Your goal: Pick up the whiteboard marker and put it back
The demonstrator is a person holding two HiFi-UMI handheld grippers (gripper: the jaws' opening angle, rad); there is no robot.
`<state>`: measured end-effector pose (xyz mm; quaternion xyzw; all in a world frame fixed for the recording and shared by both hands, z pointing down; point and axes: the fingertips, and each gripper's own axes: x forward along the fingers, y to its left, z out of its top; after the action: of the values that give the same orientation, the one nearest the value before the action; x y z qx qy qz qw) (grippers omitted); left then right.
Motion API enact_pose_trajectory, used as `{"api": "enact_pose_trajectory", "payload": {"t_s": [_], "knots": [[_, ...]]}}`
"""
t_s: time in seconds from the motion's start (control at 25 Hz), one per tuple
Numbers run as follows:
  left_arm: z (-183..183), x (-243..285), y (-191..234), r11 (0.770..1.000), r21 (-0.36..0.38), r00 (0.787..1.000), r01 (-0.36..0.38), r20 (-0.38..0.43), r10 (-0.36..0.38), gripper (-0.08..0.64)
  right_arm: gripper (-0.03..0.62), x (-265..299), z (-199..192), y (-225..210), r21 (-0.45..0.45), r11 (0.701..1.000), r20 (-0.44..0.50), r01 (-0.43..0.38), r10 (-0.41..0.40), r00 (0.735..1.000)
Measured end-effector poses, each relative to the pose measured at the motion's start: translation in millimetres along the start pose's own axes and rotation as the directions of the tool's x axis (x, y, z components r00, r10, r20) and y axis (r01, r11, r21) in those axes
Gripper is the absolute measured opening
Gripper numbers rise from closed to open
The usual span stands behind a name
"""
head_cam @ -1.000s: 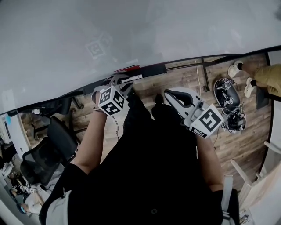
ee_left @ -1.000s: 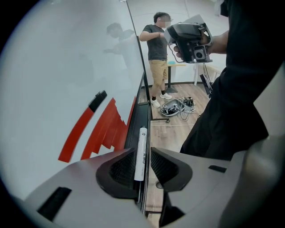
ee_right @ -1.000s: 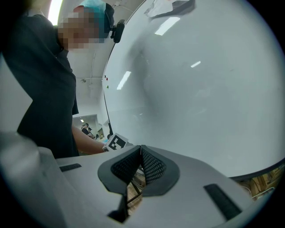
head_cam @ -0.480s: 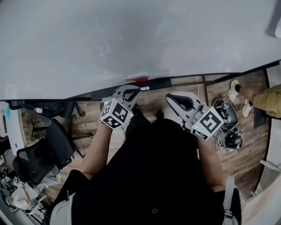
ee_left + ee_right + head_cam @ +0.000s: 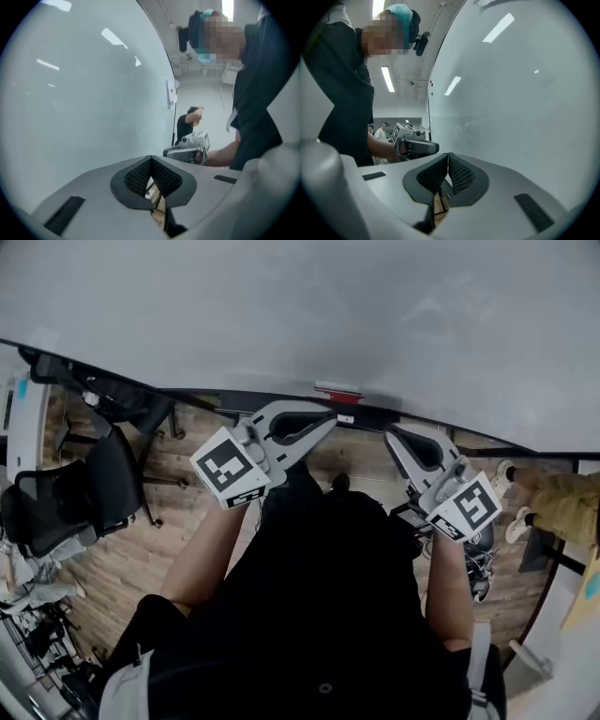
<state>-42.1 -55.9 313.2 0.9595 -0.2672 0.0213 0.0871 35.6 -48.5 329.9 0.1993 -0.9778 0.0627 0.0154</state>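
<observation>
A red object [image 5: 337, 390], possibly the whiteboard marker, lies on the dark tray ledge [image 5: 234, 401] under the whiteboard [image 5: 300, 306]; it is too small to tell for sure. My left gripper [image 5: 329, 416] is shut and empty, its tips just below and left of the red object. My right gripper [image 5: 392, 433] is also shut and empty, its tips a little lower and to the right. In the left gripper view the jaws [image 5: 151, 158] meet along the board. The right gripper view shows the same closed jaws [image 5: 448, 154], with the left gripper [image 5: 415, 146] beyond them.
Black office chairs [image 5: 66, 507] stand on the wooden floor at the left. A device with cables [image 5: 473, 568] lies on the floor at the right, near another person's legs [image 5: 553, 502]. Other people stand in the background [image 5: 190, 121].
The head view has swung, so the board's ledge now slopes the other way. Both shut grippers have come up closer to the ledge and the red object.
</observation>
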Motion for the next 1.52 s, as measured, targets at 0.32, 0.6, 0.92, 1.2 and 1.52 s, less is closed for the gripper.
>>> {"api": "enact_pose_trajectory", "payload": {"t_s": [0.32, 0.6, 0.92, 1.2, 1.52], "knots": [[27, -69, -11, 0.984, -0.165, 0.954, 0.067, 0.300, -0.014, 0.012, 0.020, 26, 1, 30, 0.002, 0.998, -0.004, -0.067, 0.067, 0.998], [14, -98, -14, 0.971, -0.175, 0.947, 0.163, 0.304, -0.104, 0.011, 0.018, 44, -3, 70, 0.024, 0.999, -0.030, -0.044, 0.045, 0.999], [6, -182, -22, 0.964, -0.164, 0.951, 0.208, 0.264, -0.160, 0.011, 0.018, 113, -5, 146, 0.028, 0.998, -0.021, -0.060, 0.061, 0.998], [-9, -238, -34, 0.951, -0.179, 0.944, 0.253, 0.259, -0.203, 0.011, 0.018, 135, -16, 209, 0.032, 0.999, -0.048, -0.042, 0.044, 0.998], [-41, -263, -50, 0.901, -0.250, 0.924, 0.355, 0.242, -0.297, 0.011, 0.018, 124, -38, 237, 0.050, 0.996, -0.109, 0.071, -0.065, 0.992]]}}
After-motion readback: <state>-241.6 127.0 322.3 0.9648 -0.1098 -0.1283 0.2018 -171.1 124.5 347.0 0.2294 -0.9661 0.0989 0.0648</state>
